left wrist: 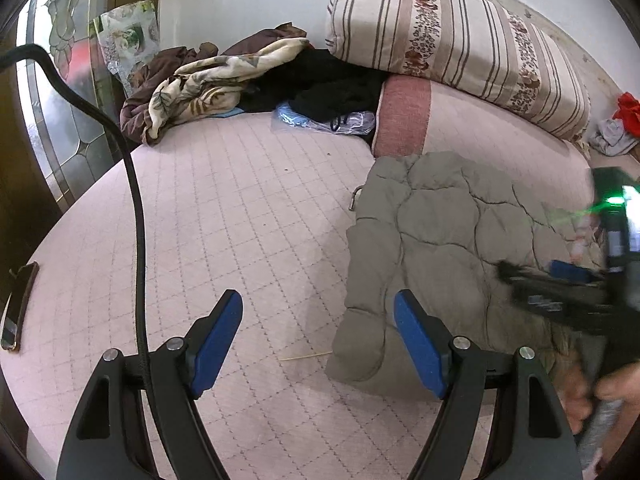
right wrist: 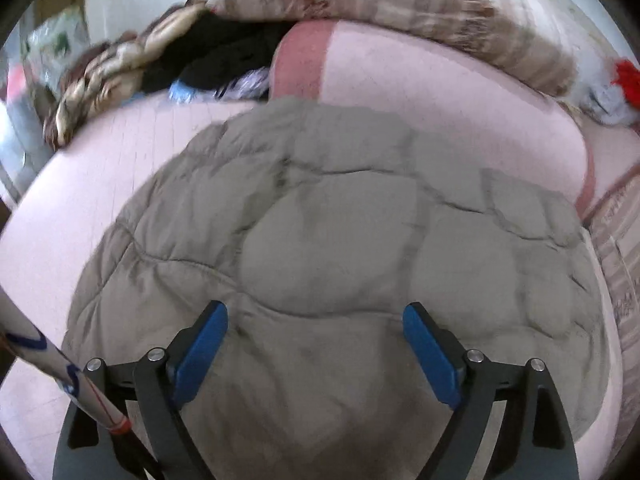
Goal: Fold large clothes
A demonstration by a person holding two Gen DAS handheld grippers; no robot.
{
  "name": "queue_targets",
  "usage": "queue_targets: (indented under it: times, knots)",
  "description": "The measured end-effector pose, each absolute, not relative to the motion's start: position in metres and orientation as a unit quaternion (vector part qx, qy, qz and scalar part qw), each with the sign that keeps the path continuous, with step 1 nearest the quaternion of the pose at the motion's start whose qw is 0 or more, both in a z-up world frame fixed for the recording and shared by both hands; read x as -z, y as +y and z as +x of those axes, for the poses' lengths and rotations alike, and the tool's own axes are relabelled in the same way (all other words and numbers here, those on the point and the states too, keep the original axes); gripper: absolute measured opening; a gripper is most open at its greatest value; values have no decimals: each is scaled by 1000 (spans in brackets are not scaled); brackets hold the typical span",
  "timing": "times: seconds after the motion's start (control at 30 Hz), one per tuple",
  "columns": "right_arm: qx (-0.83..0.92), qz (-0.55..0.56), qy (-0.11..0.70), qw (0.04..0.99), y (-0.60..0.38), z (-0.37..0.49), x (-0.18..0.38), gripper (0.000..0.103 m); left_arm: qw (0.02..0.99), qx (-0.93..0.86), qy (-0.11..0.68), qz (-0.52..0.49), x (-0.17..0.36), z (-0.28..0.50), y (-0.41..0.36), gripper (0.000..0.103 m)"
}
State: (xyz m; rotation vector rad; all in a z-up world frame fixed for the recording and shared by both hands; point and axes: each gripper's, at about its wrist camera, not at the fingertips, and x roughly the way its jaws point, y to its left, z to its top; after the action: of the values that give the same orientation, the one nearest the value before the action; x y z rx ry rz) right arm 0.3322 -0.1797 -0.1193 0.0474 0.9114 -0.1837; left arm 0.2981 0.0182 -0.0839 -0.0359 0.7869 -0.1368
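Note:
A grey-green quilted jacket (left wrist: 436, 240) lies folded on the pink quilted bed (left wrist: 240, 208). My left gripper (left wrist: 318, 312) stands open over the bed just left of the jacket's near sleeve, nothing between its blue pads. In the right wrist view the jacket (right wrist: 340, 248) fills the middle, and my right gripper (right wrist: 316, 324) hovers open above its near part with nothing gripped. In the left wrist view the right gripper's black body shows blurred at the right edge, over the jacket, with a hand (left wrist: 600, 396) below it.
A striped bolster (left wrist: 460, 44) rests on a pink folded quilt (left wrist: 460, 128) at the back. Crumpled blankets (left wrist: 200, 84), black clothes (left wrist: 328, 88) and a plastic bag (left wrist: 324, 120) lie at the back left. A phone (left wrist: 18, 304) sits at the bed's left edge. A black cable (left wrist: 136, 208) hangs at left.

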Motion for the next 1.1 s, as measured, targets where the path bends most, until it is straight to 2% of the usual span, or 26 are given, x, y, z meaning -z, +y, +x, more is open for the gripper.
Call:
queue_targets:
  times: [0.57,0.63,0.77,0.93,1.1]
  knots:
    - [241,157,433,854,-408,206,114,93,918,63,391,21,97,295,-8,77]
    - [257,168,434,847,-423,197,115,94,917,63,394,25,100,296,-11,77]
    - [258,203,442,835,-449,195,136,103,914,60,399,38,106,296,-18,77]
    - [263,240,440,824,-468,198,155,103,913,59,400,42,108,298,-20,77]
    - [285,205,438,828,-459,199,137,101,913,62,402,43,109,298,-20,77]
